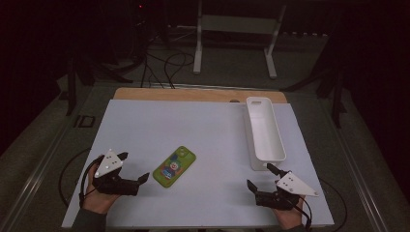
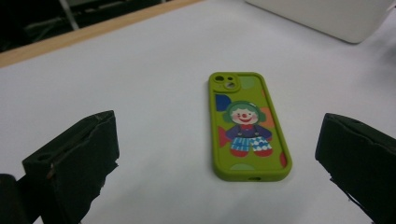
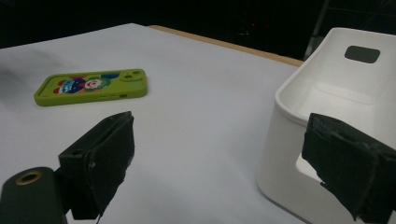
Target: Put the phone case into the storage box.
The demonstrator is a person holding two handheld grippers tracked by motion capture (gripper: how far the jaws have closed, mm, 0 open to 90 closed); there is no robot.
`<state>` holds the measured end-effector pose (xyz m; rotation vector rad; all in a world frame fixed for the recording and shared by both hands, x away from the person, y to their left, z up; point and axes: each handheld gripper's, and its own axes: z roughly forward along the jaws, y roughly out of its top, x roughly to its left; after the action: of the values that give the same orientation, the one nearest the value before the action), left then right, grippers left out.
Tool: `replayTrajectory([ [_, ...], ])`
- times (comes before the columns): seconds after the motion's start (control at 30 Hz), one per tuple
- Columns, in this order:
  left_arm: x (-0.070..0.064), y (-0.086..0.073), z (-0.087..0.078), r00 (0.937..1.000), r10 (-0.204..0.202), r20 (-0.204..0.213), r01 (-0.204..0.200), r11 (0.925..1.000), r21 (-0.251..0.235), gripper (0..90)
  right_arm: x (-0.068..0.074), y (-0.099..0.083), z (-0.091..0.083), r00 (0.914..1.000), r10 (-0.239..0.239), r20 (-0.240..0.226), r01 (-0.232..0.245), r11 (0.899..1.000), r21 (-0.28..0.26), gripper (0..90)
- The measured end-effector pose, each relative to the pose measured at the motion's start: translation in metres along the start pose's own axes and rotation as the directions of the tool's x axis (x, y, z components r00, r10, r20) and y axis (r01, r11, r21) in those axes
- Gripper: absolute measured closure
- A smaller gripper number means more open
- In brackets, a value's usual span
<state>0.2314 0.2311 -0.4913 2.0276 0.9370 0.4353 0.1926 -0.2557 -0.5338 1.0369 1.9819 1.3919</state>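
The green phone case [image 1: 174, 166] lies flat on the white surface [image 1: 193, 125], just beside the left tool [image 1: 134, 167]. Both tools are spread wide and hold nothing. The right tool [image 1: 259, 177] waits near the white bin [image 1: 264, 130]. I think the grab comes next: the left tool must slide over the case and squeeze its sides.

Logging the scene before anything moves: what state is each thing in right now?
Phone case: flat on the table, printed back up, untouched.
White bin: upright, empty.
Left gripper: open, holding nothing.
Right gripper: open, holding nothing.
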Motion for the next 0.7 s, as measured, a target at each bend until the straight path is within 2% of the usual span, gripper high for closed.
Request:
replayTrajectory([
  [0.3, 0.0, 0.008, 0.009, 0.9999, 0.01, 0.013, -0.011, 0.9995, 0.031, 0.0, 0.0, 0.0, 0.0, 1.0, 0.0, 0.003, 0.0, 1.0, 0.003, 9.3],
  [0.37, 0.001, 0.012, 0.016, 0.9993, 0.011, 0.037, -0.013, 0.9982, 0.059, 0.0, 0.0, 0.0, 0.0, 1.0, 0.0, 0.002, 0.0, 1.0, 0.003, 9.3],
  [0.7, 0.0, 0.019, 0.03, 0.9986, 0.028, 0.045, -0.033, 0.9934, 0.11, 0.0, 0.0, 0.0, -0.001, 1.0, -0.003, 0.001, 0.003, 1.0, 0.001, 9.3],
])
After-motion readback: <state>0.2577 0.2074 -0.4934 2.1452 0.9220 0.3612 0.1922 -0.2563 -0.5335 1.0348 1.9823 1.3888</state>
